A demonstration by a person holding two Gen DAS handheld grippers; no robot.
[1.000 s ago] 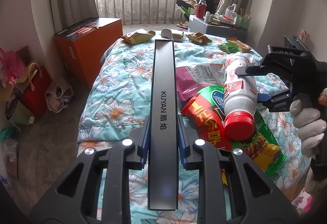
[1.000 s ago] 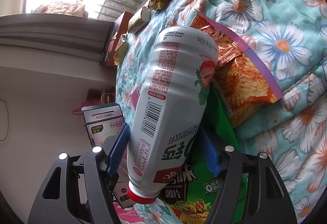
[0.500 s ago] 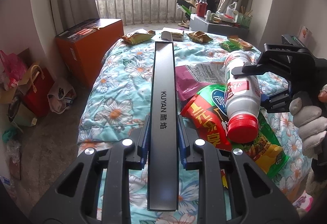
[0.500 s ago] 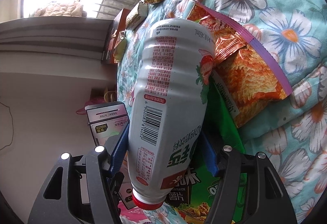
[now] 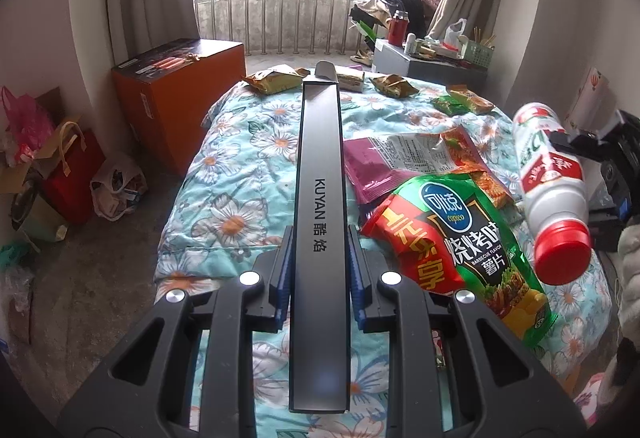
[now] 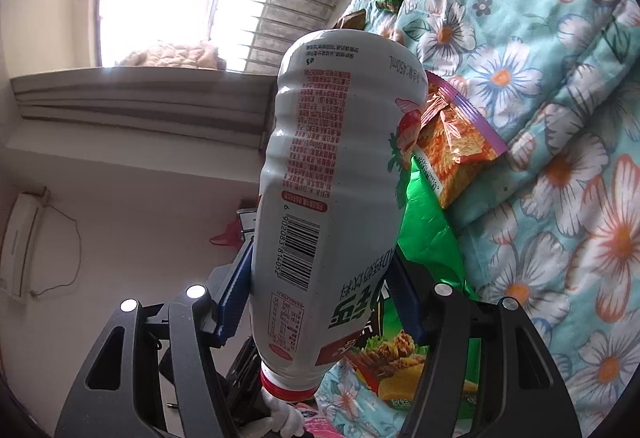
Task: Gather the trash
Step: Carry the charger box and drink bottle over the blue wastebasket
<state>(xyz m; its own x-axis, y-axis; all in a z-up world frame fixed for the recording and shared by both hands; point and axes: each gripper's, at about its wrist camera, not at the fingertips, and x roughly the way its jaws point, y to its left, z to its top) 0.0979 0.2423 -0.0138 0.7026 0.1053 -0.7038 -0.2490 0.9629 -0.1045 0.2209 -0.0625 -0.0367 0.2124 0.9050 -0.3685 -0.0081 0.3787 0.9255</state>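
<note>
Above the floral turquoise quilt [image 5: 224,198], left gripper [image 5: 318,270] was clamped on a long grey rectangular carton printed "KUYAN" [image 5: 320,198], blue pads pressed against both long sides, carton running straight out along the fingers toward the window. Far flap of the carton stood open.

Right gripper [image 6: 320,298] was clamped on a white plastic drink bottle with red cap [image 6: 332,190]; blue pads gripped the body near the neck, base pointing away from the camera, cap toward the wrist. In the left wrist view the same bottle [image 5: 554,190] hung tilted off the quilt at the right edge, cap facing the camera and lowest.

Still lying on the quilt: green-and-red barbecue chip bag [image 5: 472,246] just right of the carton, partly overlapping a purple-edged orange snack bag [image 5: 404,162] behind it. Right wrist view showed both beneath the bottle: chip bag [image 6: 432,238], orange bag [image 6: 456,142]. Several small crumpled gold and green wrappers [image 5: 394,85] sat near the far end of the quilt.

Orange cardboard box [image 5: 176,98] stood on the floor left of the bed; red paper bag [image 5: 76,174] beside it near the wall.
</note>
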